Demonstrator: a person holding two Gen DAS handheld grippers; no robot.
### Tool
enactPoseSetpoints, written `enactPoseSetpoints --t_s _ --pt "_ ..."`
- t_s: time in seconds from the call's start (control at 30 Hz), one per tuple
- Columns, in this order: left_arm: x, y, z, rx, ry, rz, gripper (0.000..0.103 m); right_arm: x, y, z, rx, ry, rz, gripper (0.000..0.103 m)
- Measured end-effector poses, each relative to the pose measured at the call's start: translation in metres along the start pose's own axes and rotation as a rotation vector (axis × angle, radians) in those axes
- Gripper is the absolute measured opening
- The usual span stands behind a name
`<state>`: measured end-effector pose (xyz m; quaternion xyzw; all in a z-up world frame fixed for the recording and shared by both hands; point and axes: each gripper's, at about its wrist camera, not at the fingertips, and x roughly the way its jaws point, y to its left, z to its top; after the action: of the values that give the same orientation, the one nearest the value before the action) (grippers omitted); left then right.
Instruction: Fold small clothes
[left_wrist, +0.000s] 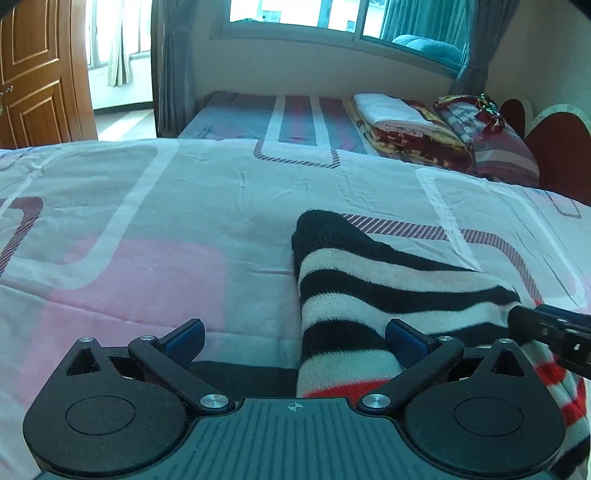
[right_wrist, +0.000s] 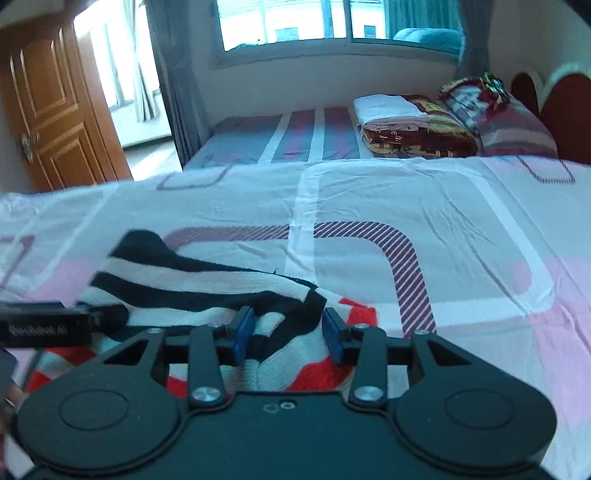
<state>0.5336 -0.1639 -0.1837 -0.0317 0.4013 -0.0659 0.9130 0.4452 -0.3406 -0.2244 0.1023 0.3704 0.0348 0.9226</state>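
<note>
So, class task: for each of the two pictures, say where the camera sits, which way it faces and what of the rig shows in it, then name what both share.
Left wrist view: sits on the left gripper, facing forward and down across the bed toward the window; its open fingers show, the right gripper's tip at right.
Right wrist view: sits on the right gripper, facing likewise; its fingers straddle the striped garment without pressing, the left gripper's finger at left.
Shared: striped garment, bed, window, door, folded blankets.

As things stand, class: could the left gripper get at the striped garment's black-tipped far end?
Probably yes. The left gripper stands open beside the striped garment, and only bare bedspread lies between it and the black end; the right gripper works the other side.
</note>
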Motion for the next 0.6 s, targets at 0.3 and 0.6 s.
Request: enactPoseSetpoints --t_s 0.3,0.6 --pt "-0.041 -0.018 -0.023 0.079 -0.015 -0.055 0.103 -0.064 0.008 -0.018 0.003 -0.073 0.039 0.044" --pt "-0.071 -0.014 -0.054 0.058 -0.019 -0.084 0.103 -0.092 0.020 -0.059 -0.037 -0.051 0.013 0.044"
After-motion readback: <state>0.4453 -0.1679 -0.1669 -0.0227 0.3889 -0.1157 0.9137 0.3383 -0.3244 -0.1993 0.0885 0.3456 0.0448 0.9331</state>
